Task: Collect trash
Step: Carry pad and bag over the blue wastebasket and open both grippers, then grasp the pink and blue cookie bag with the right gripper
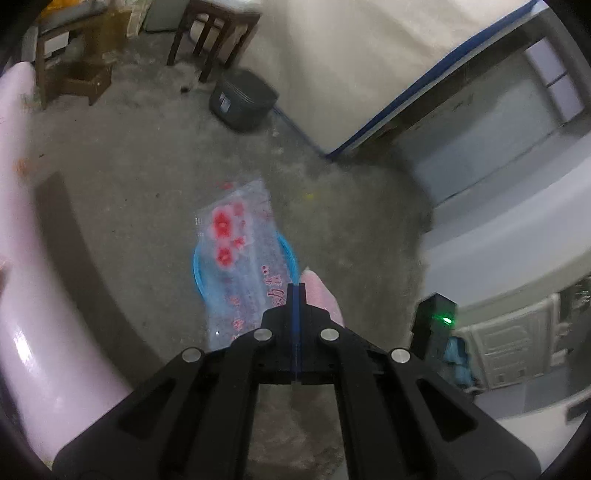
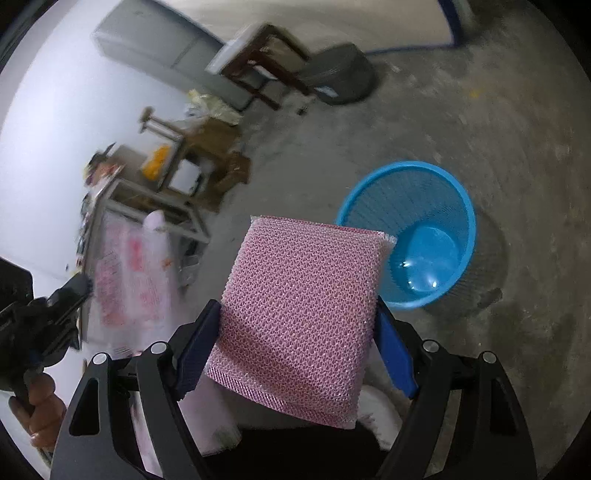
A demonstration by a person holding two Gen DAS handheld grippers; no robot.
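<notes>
The left tongs [image 1: 296, 291] are clenched on the edge of one clear plastic bag [image 1: 236, 254] with red flowers, which hangs over the one blue basket [image 2: 410, 236] on the floor. The right tongs [image 2: 295, 314] grasp one pink mesh sponge [image 2: 299, 314] by its sides, held just left of the basket. Both pieces look ready to drop: next, I judge, the sponge must move over the basket's mouth before either grip releases.

floor: bare concrete [image 1: 129, 166] | wall: pale [image 1: 332, 48] | furniture: dark wooden stool [image 1: 214, 33], grey cabinet [image 2: 162, 40]
</notes>
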